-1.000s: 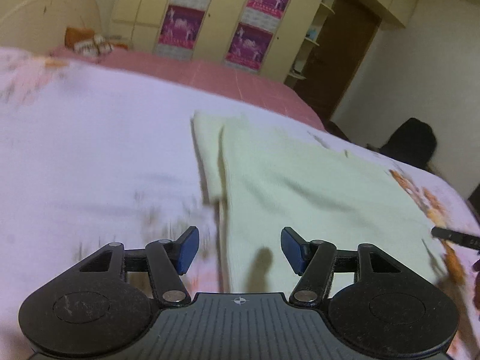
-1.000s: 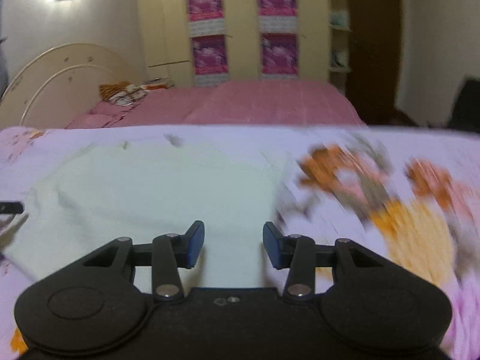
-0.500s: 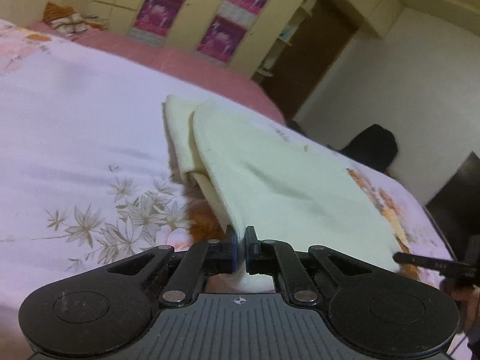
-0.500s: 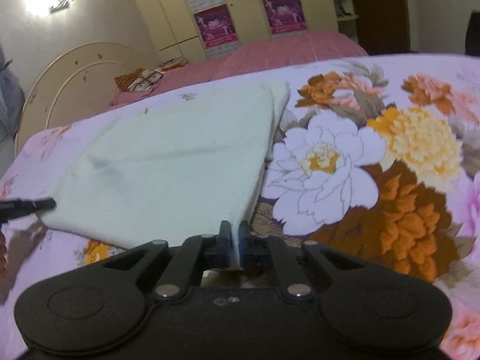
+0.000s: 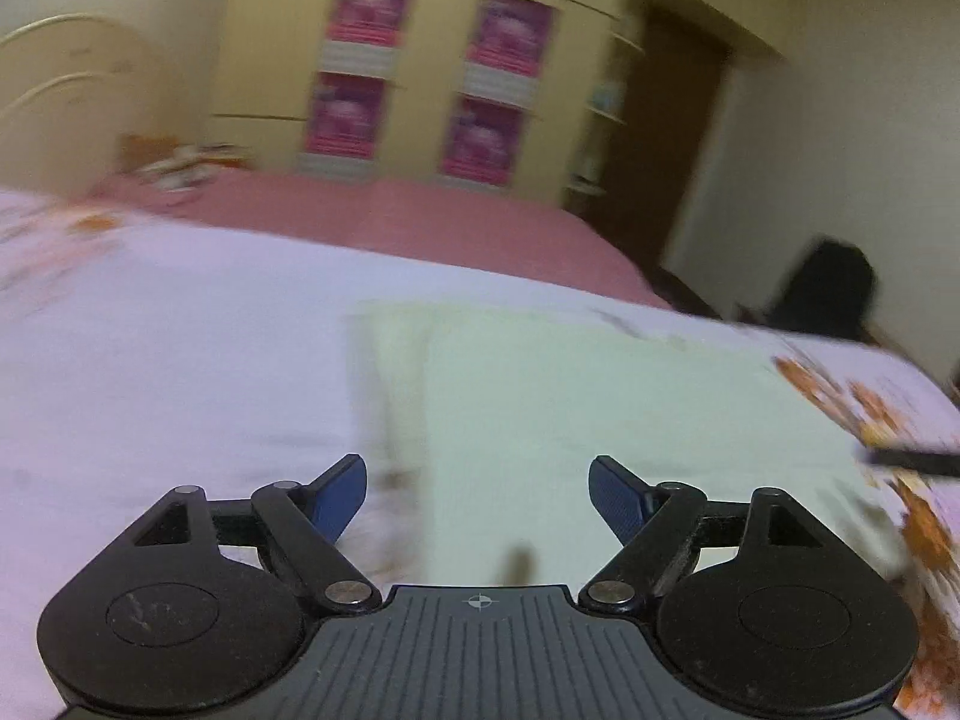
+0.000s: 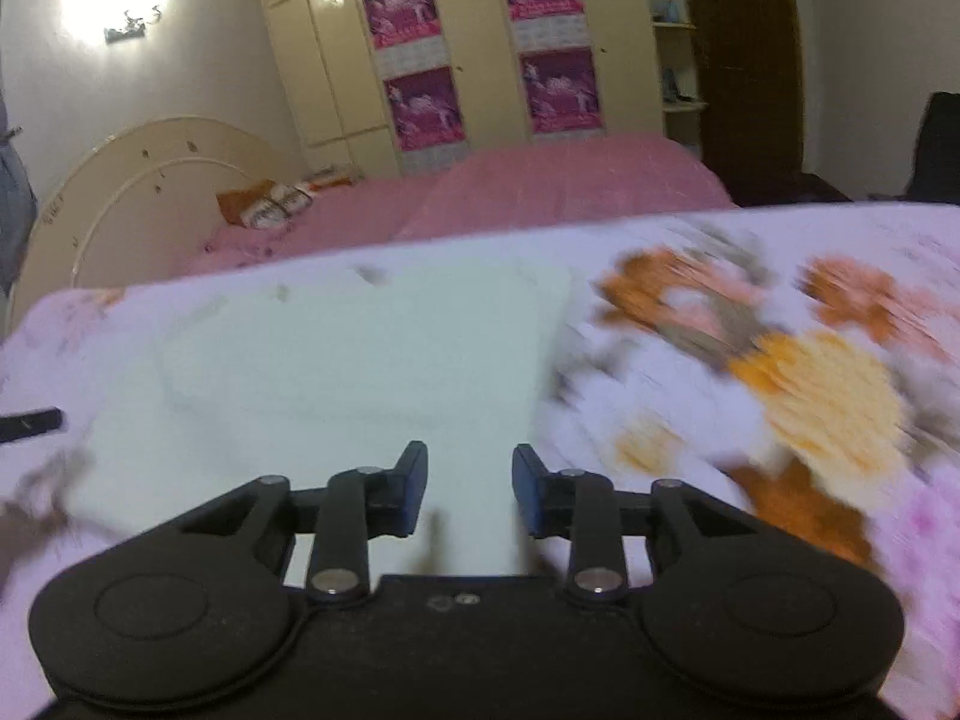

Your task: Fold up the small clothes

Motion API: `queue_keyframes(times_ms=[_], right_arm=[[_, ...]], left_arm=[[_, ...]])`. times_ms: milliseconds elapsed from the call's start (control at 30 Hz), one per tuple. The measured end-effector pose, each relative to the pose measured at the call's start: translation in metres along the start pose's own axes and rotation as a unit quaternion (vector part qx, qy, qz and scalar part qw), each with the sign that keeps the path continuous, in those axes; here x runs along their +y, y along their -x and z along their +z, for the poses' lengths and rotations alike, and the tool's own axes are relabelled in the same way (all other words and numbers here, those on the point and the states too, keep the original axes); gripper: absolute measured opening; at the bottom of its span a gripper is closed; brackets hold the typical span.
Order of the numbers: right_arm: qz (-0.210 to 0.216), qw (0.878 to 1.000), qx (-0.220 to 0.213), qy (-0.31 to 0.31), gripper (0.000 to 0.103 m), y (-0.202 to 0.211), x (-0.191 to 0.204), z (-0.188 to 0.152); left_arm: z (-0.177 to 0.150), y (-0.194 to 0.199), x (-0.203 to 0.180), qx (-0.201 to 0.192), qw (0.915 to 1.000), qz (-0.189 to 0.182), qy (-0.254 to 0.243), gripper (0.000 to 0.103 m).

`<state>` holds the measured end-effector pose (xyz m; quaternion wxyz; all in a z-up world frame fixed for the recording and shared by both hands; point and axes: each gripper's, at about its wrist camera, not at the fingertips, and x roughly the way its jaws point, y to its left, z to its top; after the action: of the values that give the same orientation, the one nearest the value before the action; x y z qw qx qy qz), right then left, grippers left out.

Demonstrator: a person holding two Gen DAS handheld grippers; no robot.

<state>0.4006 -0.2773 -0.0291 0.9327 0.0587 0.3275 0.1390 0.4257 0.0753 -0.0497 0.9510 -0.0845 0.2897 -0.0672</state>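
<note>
A pale cream garment (image 5: 600, 414) lies flat on the floral bedspread (image 5: 168, 336), folded with a second layer showing along its left side. My left gripper (image 5: 477, 489) hangs over its near left edge with the jaws opening wide and nothing pressed between the blue pads (image 5: 342, 495). In the right wrist view the same garment (image 6: 336, 360) spreads ahead. My right gripper (image 6: 469, 486) is over its near right edge, jaws opening, cloth below them but not pinched. A black fingertip of the other gripper (image 6: 30, 423) pokes in at the left.
Beyond the bedspread is a pink bed cover (image 6: 540, 186), a cream headboard (image 6: 138, 180) and a wardrobe with purple posters (image 5: 420, 78). A dark chair (image 5: 822, 288) stands at the right by a brown door. Both views are motion-blurred.
Half a second ago both grippers were shut on the garment's near corners, lifting it. Both have since let go, their jaws have spread, and the garment lies flat again.
</note>
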Motion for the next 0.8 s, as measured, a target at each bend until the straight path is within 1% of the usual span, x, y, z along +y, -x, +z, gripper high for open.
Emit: queue_keyframes(times_ms=[67,133,167,233,267,300,367,400,467,500,533,567,600,633,700,733,800], right_arm=[[0.017,0.999,-0.012,0.027,0.03,-0.027,0.034,0.014],[0.015,0.998,0.0,0.065,0.029,-0.059,0.067,0.022],[0.011,0.997,0.007,0.081,0.029,-0.071,0.077,0.023],[0.002,0.993,0.024,0.114,0.031,-0.095,0.094,0.02],[-0.004,0.992,0.032,0.125,0.031,-0.102,0.095,0.017],[-0.008,0.99,0.036,0.133,0.032,-0.105,0.095,0.014],[-0.017,0.989,0.027,0.142,0.032,-0.097,0.083,0.008],[-0.028,0.989,0.025,0.142,0.032,-0.089,0.07,0.006],[-0.058,0.989,0.017,0.132,0.031,-0.074,0.041,0.001],[-0.06,0.991,0.014,0.12,0.029,-0.065,0.027,0.0],[-0.05,0.993,0.011,0.103,0.029,-0.058,0.012,-0.002],[-0.044,0.994,0.011,0.095,0.029,-0.055,0.007,-0.002],[-0.044,0.994,0.015,0.101,0.029,-0.054,0.009,0.0],[-0.053,0.992,0.019,0.114,0.03,-0.054,0.017,0.001],[-0.062,0.992,0.013,0.11,0.034,-0.05,0.029,0.005],[-0.052,0.993,0.004,0.102,0.035,-0.041,0.037,0.005],[-0.03,0.995,-0.001,0.091,0.037,-0.03,0.048,0.002]], left_arm=[[0.008,-0.03,-0.029,0.005,0.9997,-0.014,-0.02,0.08],[0.014,-0.055,-0.046,0.013,0.9996,-0.019,-0.012,0.08],[0.014,-0.068,-0.053,0.021,0.9995,-0.021,-0.009,0.08],[0.013,-0.082,-0.058,0.036,0.9993,-0.005,-0.013,0.08],[0.008,-0.076,-0.061,0.033,0.9993,-0.001,-0.017,0.08],[0.007,-0.07,-0.056,0.026,0.9995,0.0,-0.019,0.08],[0.0,-0.052,-0.041,0.017,0.9995,0.011,-0.025,0.08],[-0.005,-0.042,-0.029,0.013,0.9993,0.019,-0.028,0.08],[-0.015,-0.031,-0.01,0.007,0.9997,0.007,-0.023,0.08],[-0.018,-0.027,-0.006,0.007,0.9996,0.008,-0.025,0.08],[-0.018,-0.028,-0.01,0.01,0.9993,0.013,-0.033,0.08],[-0.018,-0.029,-0.015,0.012,0.9989,0.021,-0.041,0.08],[-0.015,-0.03,-0.02,0.013,0.9987,0.029,-0.041,0.08],[-0.009,-0.031,-0.023,0.013,0.9988,0.03,-0.036,0.08],[-0.006,-0.019,-0.038,-0.001,0.9993,0.01,-0.035,0.08],[-0.008,-0.013,-0.047,-0.004,0.9992,0.001,-0.04,0.08],[-0.018,-0.008,-0.067,0.002,0.998,-0.013,-0.062,0.08]])
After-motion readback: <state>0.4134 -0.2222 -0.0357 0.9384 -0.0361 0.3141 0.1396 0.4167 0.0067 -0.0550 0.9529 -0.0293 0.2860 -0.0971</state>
